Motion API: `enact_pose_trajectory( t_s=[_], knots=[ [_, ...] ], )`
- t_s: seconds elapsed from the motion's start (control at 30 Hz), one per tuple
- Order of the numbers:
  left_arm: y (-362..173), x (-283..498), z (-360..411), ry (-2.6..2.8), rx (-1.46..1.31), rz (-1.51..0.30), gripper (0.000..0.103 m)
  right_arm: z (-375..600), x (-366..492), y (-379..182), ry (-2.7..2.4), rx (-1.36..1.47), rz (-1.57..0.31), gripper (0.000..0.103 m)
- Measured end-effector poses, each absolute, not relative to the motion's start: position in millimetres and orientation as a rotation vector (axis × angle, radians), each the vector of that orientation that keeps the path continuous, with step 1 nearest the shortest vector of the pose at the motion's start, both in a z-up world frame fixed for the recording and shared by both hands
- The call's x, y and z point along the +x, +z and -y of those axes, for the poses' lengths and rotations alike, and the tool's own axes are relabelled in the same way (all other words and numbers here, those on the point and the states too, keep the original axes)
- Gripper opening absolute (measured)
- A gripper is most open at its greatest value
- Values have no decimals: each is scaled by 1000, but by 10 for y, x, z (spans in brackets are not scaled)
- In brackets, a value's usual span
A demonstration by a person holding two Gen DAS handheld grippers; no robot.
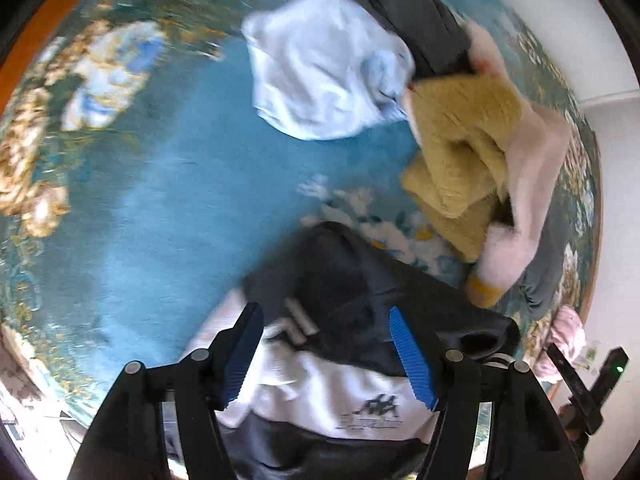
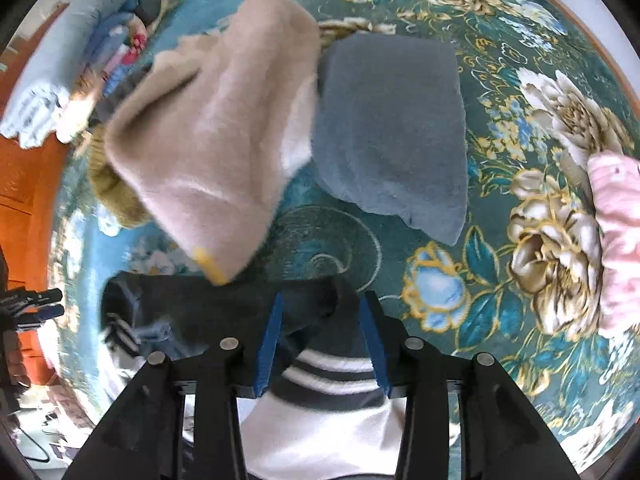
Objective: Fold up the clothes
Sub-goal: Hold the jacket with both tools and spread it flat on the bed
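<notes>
A black and white jacket (image 1: 344, 360) with a small printed logo lies on the teal floral carpet (image 1: 160, 200), bunched under both grippers. My left gripper (image 1: 326, 320) is open, its blue pads (image 1: 412, 360) straddling the dark part of the jacket without closing on it. In the right wrist view the same jacket (image 2: 320, 412) shows its striped cuff or hem. My right gripper (image 2: 320, 308) is partly open with dark jacket fabric between its fingers (image 2: 374, 344); the jaws do not pinch it.
A light blue garment (image 1: 324, 68), a dark grey one (image 1: 404, 12), mustard-yellow knitwear (image 1: 460, 152) and a pale pink fuzzy piece (image 1: 536, 160) lie ahead. The right wrist view shows a beige fuzzy garment (image 2: 216, 132), a folded grey-blue one (image 2: 392, 128), a pink one (image 2: 620, 232) and a clothes pile (image 2: 80, 52).
</notes>
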State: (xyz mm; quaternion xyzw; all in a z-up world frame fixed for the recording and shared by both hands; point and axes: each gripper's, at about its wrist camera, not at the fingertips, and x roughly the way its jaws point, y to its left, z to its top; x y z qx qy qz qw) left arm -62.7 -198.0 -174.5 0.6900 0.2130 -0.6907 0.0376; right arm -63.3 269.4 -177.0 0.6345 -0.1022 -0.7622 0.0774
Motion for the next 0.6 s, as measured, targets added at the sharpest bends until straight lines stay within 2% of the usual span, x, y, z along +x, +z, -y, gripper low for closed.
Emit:
enact_pose_trajectory(
  t_s=[0.2,0.4,0.6],
  knots=[
    [-1879,391,2164,-2122,2042,-346,70,-2550,4,-1663,-2263,1951,381,42],
    [-2589,1292,1702,-2135,2311,83,70,-2326,613,-1595,-2237,2071,330,42],
    [-3090,1520,1621,-2060,2457,159,70,-1998,949,-1470,-2231,2140,226,42]
  ],
)
